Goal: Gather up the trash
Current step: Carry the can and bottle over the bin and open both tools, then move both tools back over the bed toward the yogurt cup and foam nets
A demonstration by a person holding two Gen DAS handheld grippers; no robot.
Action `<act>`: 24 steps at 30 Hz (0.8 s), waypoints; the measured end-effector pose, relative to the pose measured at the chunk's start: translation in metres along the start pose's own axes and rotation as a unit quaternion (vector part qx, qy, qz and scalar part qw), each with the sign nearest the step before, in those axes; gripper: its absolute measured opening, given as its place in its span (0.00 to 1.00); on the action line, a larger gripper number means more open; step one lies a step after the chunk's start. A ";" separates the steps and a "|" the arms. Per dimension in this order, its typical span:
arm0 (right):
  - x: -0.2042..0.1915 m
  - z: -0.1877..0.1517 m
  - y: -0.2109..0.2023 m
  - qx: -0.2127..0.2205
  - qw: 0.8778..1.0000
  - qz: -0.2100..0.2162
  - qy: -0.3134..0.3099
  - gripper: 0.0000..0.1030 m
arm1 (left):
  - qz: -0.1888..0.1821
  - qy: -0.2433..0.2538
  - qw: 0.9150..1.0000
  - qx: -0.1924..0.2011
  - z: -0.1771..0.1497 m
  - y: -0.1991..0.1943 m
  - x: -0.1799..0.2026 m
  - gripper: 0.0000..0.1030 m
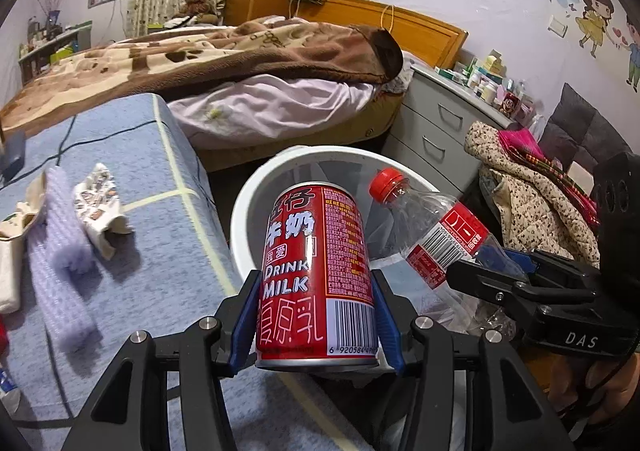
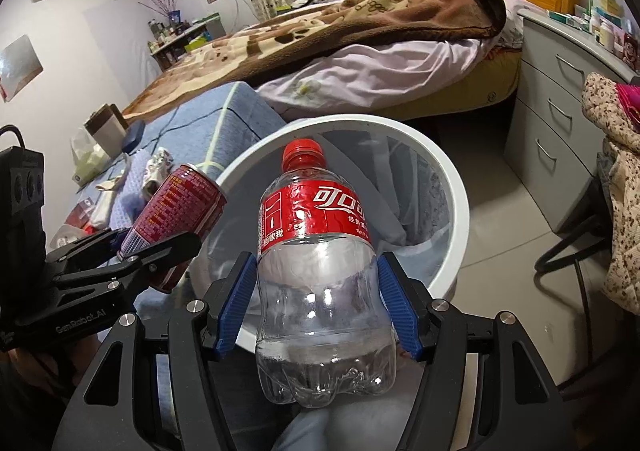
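a: where are we at with the trash run?

b: drop-off step, i'd say. left tool (image 1: 316, 319) is pinching the red milk can (image 1: 316, 271) around its lower half, centre of the left view. right tool (image 2: 318, 307) is clamped on the clear plastic bottle (image 2: 320, 267), its blue ribbed pads (image 2: 236, 307) pressing the waist. both hang over the white bin (image 2: 452, 187), mid-frame.

a: next move?

b: probably just spread both tools once they're well inside the rim. the can's rigid smooth metal, the bottle's thin, crinkly and looks empty, so it may bounce. more crumpled wrappers (image 1: 102, 211) sit on the blue table (image 1: 160, 283) at left.
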State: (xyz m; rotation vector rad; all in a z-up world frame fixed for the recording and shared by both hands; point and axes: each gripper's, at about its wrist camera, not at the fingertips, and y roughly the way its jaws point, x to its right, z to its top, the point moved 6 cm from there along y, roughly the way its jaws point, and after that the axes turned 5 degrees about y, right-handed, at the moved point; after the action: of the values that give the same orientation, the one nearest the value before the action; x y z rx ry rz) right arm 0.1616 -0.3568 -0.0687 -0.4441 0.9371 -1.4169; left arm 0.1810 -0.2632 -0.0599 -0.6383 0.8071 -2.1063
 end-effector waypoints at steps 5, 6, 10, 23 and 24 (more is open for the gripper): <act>0.004 0.002 0.001 0.001 1.000 -0.003 0.004 0.63 | -0.025 0.001 1.000 -0.013 0.003 0.011 0.004 0.51; 0.004 0.003 0.000 0.005 1.000 -0.003 0.004 0.63 | -0.026 0.002 1.000 -0.009 0.004 0.011 0.004 0.51; 0.002 0.007 -0.006 0.019 1.000 -0.005 -0.001 0.63 | -0.026 0.002 1.000 0.009 0.008 0.003 0.003 0.58; -0.020 0.010 -0.020 0.038 0.999 0.014 -0.023 0.63 | 0.016 -0.019 0.999 0.038 -0.002 -0.040 -0.019 0.58; -0.025 0.010 -0.021 0.038 0.999 0.017 -0.027 0.63 | 0.020 -0.025 0.999 0.042 -0.004 -0.046 -0.023 0.58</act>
State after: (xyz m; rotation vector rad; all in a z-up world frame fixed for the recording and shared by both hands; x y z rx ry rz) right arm 0.1583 -0.3389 -0.0400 -0.4058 0.8399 -1.3985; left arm 0.1694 -0.2204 -0.0338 -0.6219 0.6949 -2.0693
